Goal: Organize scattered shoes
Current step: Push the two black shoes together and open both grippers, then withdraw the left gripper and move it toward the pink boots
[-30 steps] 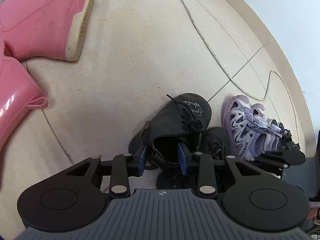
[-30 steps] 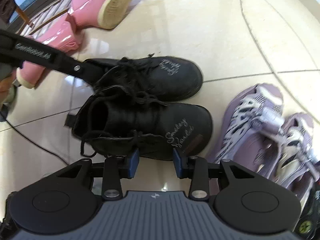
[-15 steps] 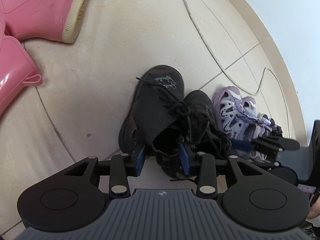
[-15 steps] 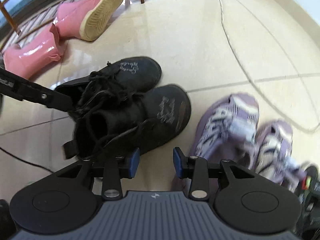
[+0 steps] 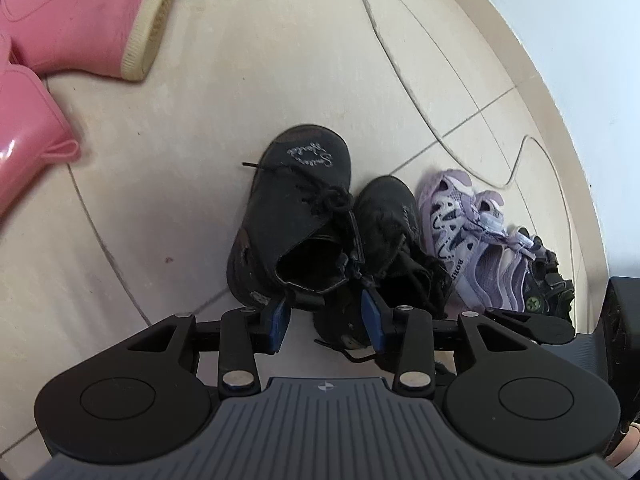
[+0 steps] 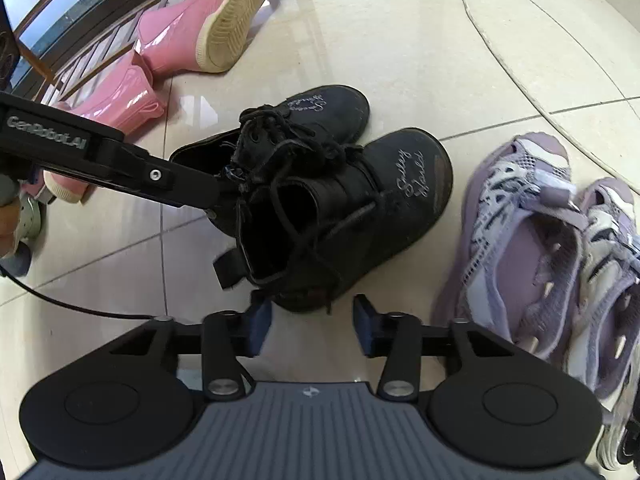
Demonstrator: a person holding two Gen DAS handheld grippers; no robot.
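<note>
Two black lace-up boots stand side by side on the tiled floor, toes away from me: the left boot [image 5: 296, 208] [image 6: 320, 116] and the right boot [image 5: 388, 216] [image 6: 360, 208]. My left gripper [image 5: 324, 316] is open, its blue pads straddling the left boot's heel tab; in the right wrist view one of its fingers [image 6: 180, 184] reaches that boot's collar. My right gripper [image 6: 308, 324] is open just behind the right boot's heel, holding nothing. A pair of purple sandals [image 5: 468, 236] [image 6: 532, 240] lies right of the boots.
Two pink rain boots [image 5: 80, 20] [image 6: 200, 28] lie on their sides at the far left, near a wooden rack [image 6: 80, 52]. A thin cable [image 5: 400, 68] snakes over the floor towards the baseboard [image 5: 520, 60]. A dark sandal [image 5: 548, 280] lies beyond the purple pair.
The left boot has gone from tilted over its mate to standing beside it. Both grippers' jaws have widened and drawn back a little. The right boot now points the same way.
</note>
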